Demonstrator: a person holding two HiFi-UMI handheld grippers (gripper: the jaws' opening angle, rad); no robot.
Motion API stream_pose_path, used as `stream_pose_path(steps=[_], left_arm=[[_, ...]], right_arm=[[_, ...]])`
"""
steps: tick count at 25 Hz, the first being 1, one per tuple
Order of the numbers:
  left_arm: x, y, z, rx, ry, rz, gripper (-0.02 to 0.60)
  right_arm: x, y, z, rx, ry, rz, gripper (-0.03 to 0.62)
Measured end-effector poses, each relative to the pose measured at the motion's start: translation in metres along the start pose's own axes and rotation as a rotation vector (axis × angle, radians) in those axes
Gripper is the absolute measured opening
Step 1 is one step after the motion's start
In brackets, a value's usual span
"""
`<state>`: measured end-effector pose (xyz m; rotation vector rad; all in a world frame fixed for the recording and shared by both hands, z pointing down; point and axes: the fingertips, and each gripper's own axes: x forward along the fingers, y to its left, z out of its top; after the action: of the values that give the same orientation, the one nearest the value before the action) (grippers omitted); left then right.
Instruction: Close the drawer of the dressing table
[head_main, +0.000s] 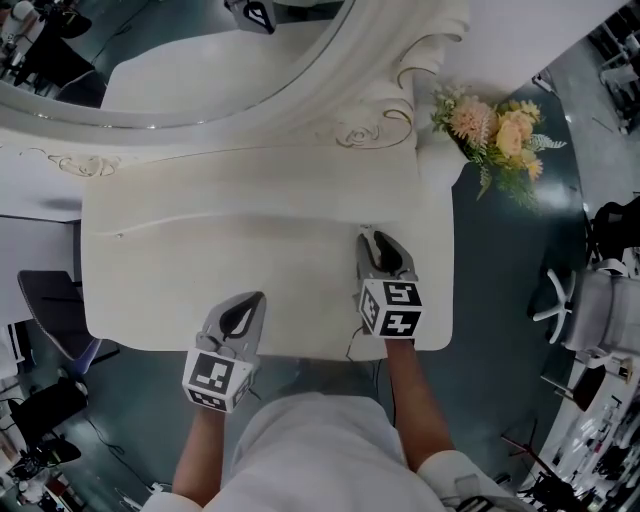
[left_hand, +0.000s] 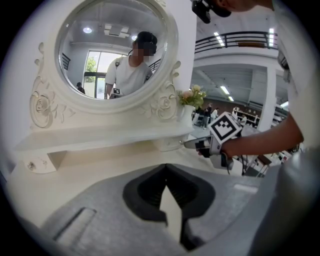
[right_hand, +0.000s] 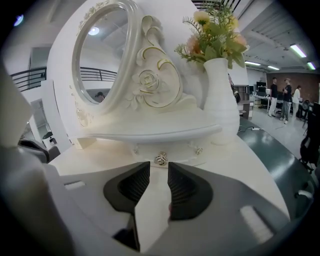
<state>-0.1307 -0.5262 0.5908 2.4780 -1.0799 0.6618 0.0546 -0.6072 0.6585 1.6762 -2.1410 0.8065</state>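
Glossy carved cream table (head_main: 250, 260); right gripper (right_hand: 158, 167) tilts down, jaws apart, metal knob (right_hand: 161, 158) at twelve o'clock; left gripper (left_hand: 166, 169) closed, empty.

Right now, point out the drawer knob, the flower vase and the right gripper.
drawer knob (right_hand: 161, 158), right gripper view, on the knob's middle.
flower vase (right_hand: 223, 107), right gripper view, on its white belly.
right gripper (head_main: 368, 235), head view, midway between its fingertips.

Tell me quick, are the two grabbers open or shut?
Left gripper: shut, holding nothing.
Right gripper: open, holding nothing, knob just ahead.
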Motion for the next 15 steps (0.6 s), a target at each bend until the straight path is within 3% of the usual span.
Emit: stream_pose_path(steps=[9, 15], left_arm=[[-0.049, -0.024, 0.007, 0.033, -0.075, -0.003, -0.002], [-0.09, -0.046, 0.008, 0.058, -0.135, -0.004, -0.002]], right_arm=[[-0.074, 0.028, -0.006, -0.001, -0.044, -0.016, 0.095], [-0.137, 0.045, -0.011, 0.001, -0.101, -0.052, 0.031]])
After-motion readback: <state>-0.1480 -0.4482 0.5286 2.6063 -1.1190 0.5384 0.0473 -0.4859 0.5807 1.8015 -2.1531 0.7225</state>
